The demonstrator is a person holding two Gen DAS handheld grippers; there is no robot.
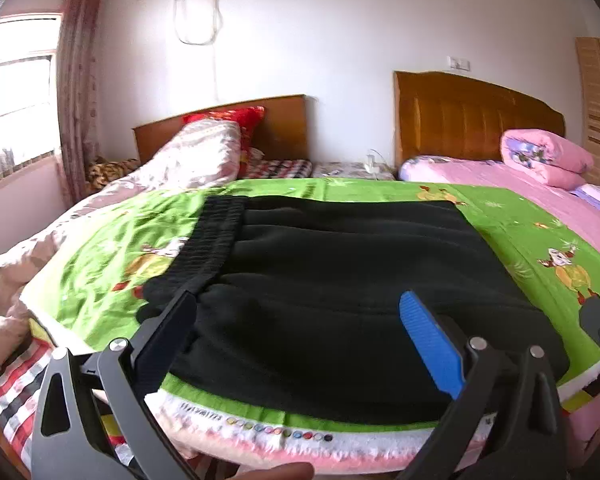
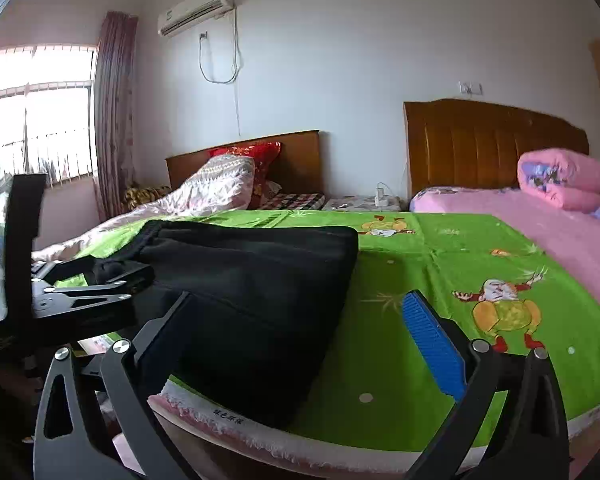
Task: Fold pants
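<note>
**Black pants lying folded on the green blanket**

The soft, fuzzy black pants (image 1: 340, 280) are lying flat in a folded, boxy shape on a bright green cartoon blanket (image 1: 520, 240) with a white and pink fringe. The ribbed stretchy waistband (image 1: 216, 236) is sitting at the pants' left end, so their long side is running left to right across the bed.

The left gripper (image 1: 300, 312) is hanging just over the pants, its black finger and ridged blue finger (image 1: 428, 340) spread wide apart, holding nothing.

The right gripper (image 2: 296, 320) is also spread wide and holding nothing. The pants are lying under its left finger, and bare blanket under its blue one.
</note>
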